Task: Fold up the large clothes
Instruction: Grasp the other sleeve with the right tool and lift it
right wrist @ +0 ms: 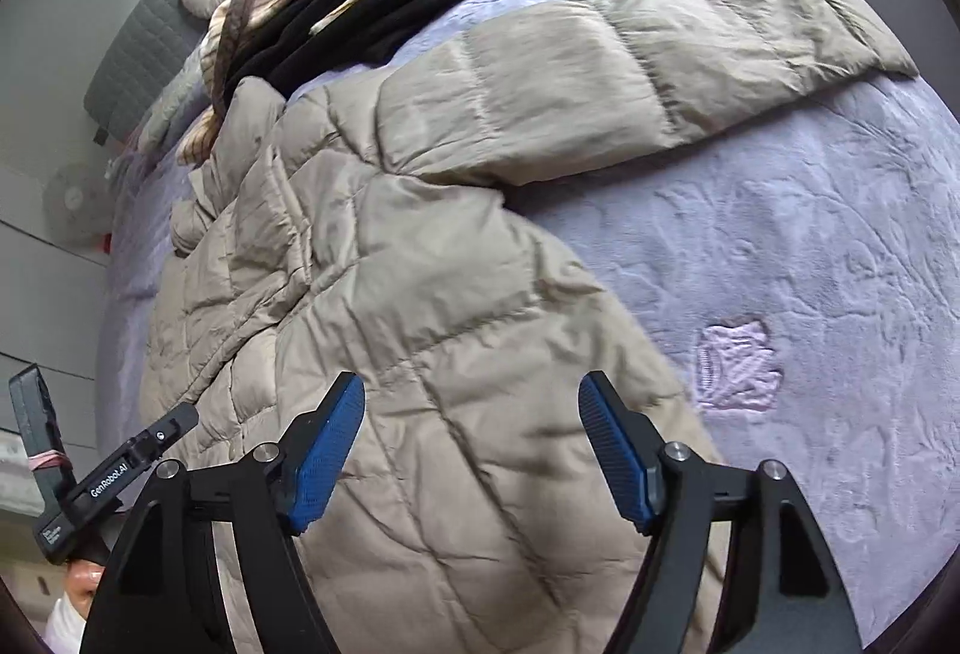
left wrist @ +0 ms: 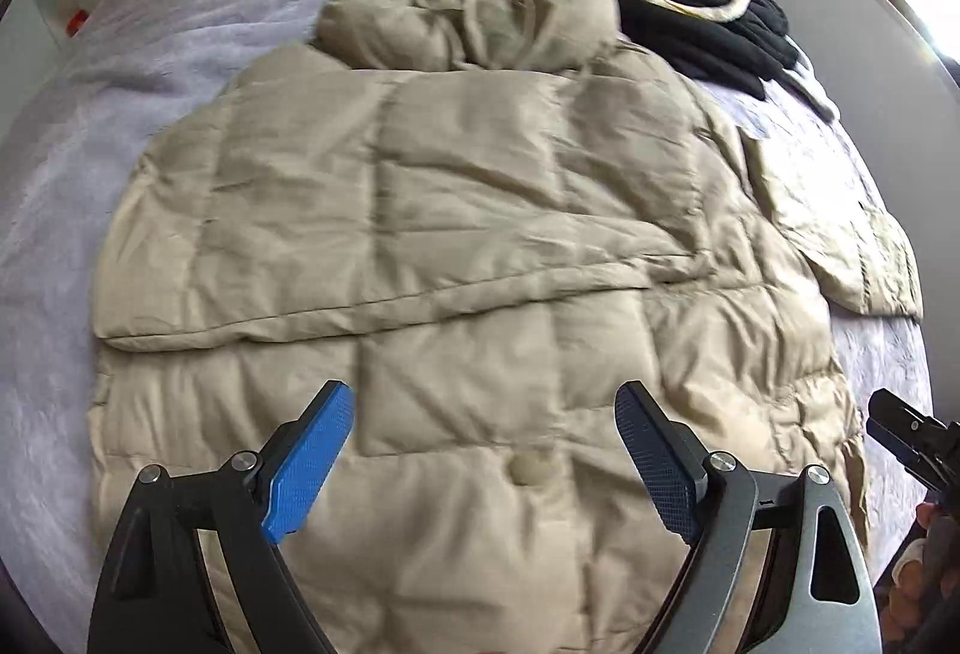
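Beige puffer jacket [left wrist: 468,246] flat on bed, lengthwise, collar pointing away.

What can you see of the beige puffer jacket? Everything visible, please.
The beige puffer jacket is quilted in padded squares, of thin, slightly shiny, wrinkled fabric. It lies flat on the lilac blanket, collar at the far end by a black garment. One sleeve is folded across the body; the other sleeve stretches out over the blanket. A round button shows near the hem. Neither gripper's fingers touch it.
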`<state>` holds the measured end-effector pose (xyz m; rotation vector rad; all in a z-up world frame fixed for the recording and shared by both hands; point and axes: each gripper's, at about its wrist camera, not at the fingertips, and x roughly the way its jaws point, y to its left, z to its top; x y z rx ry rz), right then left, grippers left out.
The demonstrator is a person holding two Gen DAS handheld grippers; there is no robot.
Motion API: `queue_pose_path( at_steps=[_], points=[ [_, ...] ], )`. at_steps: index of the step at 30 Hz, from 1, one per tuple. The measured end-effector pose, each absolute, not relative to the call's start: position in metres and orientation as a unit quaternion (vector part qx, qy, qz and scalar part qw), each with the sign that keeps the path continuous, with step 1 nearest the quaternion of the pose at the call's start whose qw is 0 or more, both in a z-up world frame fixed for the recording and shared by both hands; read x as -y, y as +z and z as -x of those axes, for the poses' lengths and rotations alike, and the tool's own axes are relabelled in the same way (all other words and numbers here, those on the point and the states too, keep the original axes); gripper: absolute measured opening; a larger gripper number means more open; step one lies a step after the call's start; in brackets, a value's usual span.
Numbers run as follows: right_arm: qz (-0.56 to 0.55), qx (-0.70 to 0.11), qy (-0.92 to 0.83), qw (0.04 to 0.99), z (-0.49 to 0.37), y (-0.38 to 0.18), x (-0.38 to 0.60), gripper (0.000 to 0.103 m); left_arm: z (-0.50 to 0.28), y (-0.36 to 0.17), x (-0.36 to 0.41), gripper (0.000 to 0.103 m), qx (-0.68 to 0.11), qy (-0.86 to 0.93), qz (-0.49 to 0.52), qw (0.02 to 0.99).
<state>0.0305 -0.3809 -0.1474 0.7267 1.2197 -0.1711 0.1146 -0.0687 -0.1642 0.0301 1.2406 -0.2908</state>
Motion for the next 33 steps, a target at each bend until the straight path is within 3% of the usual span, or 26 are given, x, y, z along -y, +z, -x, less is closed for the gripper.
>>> queue_pose_path(
  at_steps=[4, 23, 33],
  points=[
    [-0.363, -0.539, -0.082, 0.756, -0.018, -0.149, 0.406, 0.09, -0.109, -0.165, 0.086, 0.089, -0.592, -0.144, -0.025, 0.793],
    [-0.48, -0.437, -0.173, 0.741, 0.004, -0.178, 0.547, 0.09, -0.107, -0.168, 0.145, 0.089, -0.606, -0.139, -0.031, 0.783],
    [-0.607, -0.376, -0.172, 0.679, -0.019, -0.225, 0.622, 0.09, -0.118, -0.167, 0.164, 0.089, -0.602, -0.136, -0.036, 0.786]
  ],
)
